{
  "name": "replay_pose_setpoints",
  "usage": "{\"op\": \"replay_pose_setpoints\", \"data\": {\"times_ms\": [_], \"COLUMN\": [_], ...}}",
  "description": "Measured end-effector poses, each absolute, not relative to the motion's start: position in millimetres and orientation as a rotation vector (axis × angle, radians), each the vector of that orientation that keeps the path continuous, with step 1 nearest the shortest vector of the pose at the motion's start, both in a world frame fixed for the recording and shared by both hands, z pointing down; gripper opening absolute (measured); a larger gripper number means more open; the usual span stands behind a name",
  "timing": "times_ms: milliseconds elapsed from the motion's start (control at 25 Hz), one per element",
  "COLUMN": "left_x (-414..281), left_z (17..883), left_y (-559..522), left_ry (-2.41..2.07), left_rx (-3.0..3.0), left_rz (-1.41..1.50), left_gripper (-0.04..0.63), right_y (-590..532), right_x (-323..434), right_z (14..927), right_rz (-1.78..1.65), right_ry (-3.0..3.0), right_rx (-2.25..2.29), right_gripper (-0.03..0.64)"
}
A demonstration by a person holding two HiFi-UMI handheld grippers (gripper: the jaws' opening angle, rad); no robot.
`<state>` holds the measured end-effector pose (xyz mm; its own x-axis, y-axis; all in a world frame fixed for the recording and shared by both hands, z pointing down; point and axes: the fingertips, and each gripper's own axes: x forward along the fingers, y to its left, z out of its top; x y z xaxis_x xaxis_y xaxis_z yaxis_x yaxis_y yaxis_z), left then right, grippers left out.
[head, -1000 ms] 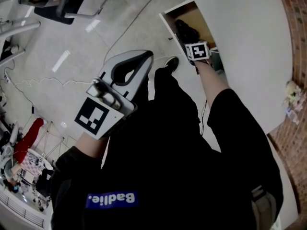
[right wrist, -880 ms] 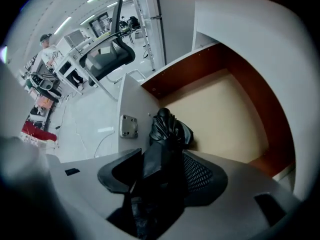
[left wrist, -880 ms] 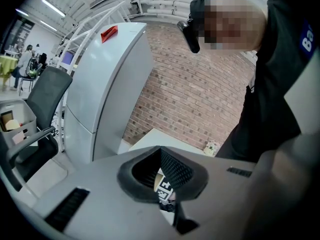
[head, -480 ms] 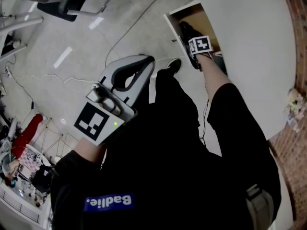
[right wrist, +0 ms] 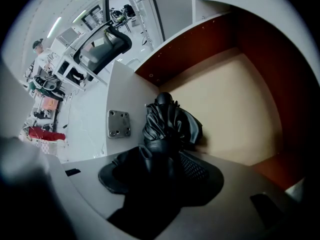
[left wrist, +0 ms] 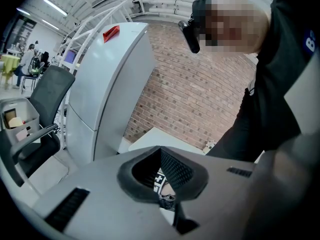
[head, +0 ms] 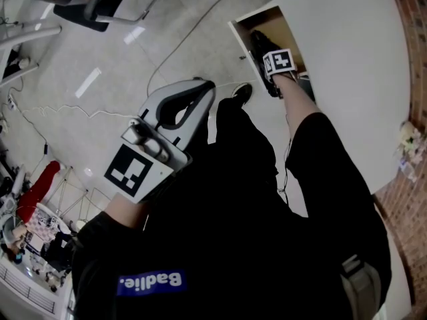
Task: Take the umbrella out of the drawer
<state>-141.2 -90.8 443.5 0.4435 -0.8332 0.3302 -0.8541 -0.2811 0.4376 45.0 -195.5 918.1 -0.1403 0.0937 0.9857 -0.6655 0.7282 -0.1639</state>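
umbrella (right wrist: 167,121), black and folded up, lies inside the open drawer (right wrist: 235,99), bunched against the drawer's left side wall where a small metal plate (right wrist: 119,124) is screwed on, with bare tan floor to its right. the right gripper (right wrist: 160,159) points straight down into the drawer, and its jaws, standing wide, are closing with the near end of the umbrella's fabric between them; the fabric crowds the left pad, while part of the meshed right pad (right wrist: 192,166) shows bare beside it, so a firm press on both sides does not show. in the head view this gripper's marker cube (head: 280,62) sits at the drawer's mouth, far and right in the scene, with the person's bare forearm (head: 300,105) running back to a black sleeve (head: 333,179). the drawer stands pulled out from under a white top (head: 347,65). the left gripper (head: 200,89) is held near, well apart from the drawer, over the pale floor (head: 100,59); its fingertips are together and hold nothing. its own view looks toward a brick wall (left wrist: 200,94), a tall white cabinet (left wrist: 110,89) and an office chair (left wrist: 45,99) at the left.
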Motion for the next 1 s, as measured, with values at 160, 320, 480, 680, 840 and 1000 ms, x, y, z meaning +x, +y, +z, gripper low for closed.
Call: {"op": "replay_pose_setpoints", "data": {"times_ms": [160, 320, 480, 680, 840, 1000], "left_x": [-139, -135, -128, -114, -102, -86], "left_z": [434, 424, 408, 384, 366, 355], "left_y": [-88, -88, -88, -89, -93, -94], "left_ry": [-1.401, -1.378, -1.343, -1.294, -1.245, -1.194], "left_rx": [2.153, 2.185, 2.217, 2.275, 2.333, 2.376], "left_rz": [0.036, 0.021, -0.012, -0.028, -0.049, -0.062], "left_gripper": [-0.003, -0.003, -0.003, -0.003, -0.003, -0.003], "right_y": [-191, -193, -183, -167, -163, -161], "right_x": [44, 44, 20, 6, 7, 14], "right_z": [899, 874, 839, 787, 741, 698], "right_rz": [0.651, 0.577, 0.597, 0.633, 0.63, 0.62], "right_ry": [-1.613, -1.634, -1.747, -1.85, -1.915, -1.978], "right_rx": [0.475, 0.48, 0.438, 0.448, 0.491, 0.532], "right_gripper": [0.242, 0.241, 0.239, 0.239, 0.239, 0.239]}}
